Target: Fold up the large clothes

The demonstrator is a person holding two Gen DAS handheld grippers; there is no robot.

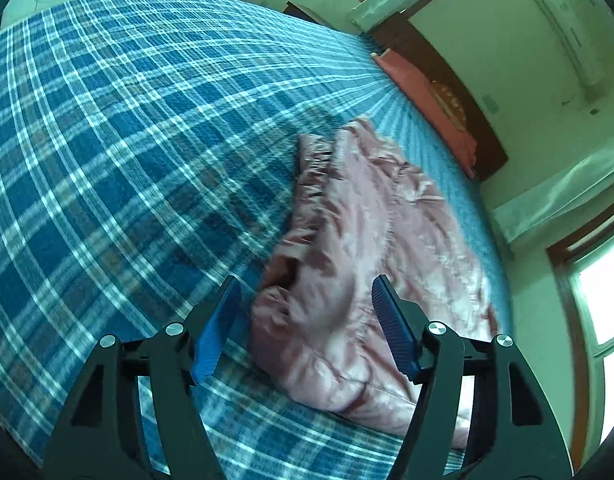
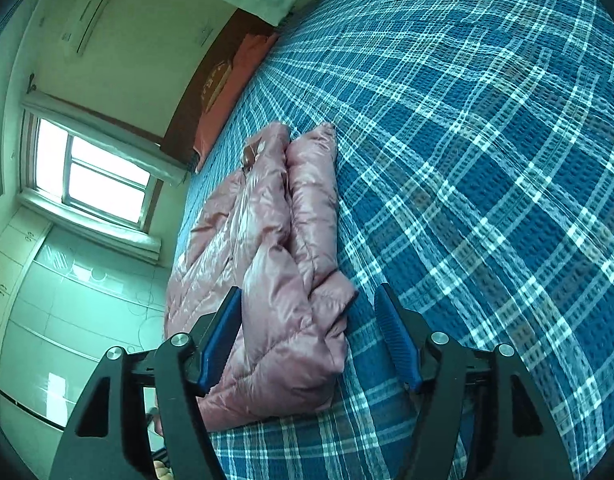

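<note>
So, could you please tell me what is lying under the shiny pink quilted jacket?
The shiny pink quilted jacket lies bunched on the blue plaid bedspread, which shows all around it. Whatever sits directly beneath its folds is covered, so I cannot tell.

Daylight from a blown-out window [image 2: 93, 176] casts a green tint, with motion blur in the left view and fisheye-bent, dark edges.

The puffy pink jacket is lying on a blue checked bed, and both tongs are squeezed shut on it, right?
Not quite. The pink jacket does lie on the blue checked bed, but both tongs are open, not squeezed shut. The left tongs gape in the left wrist view, and the right tongs gape in the right wrist view, holding nothing.
</note>
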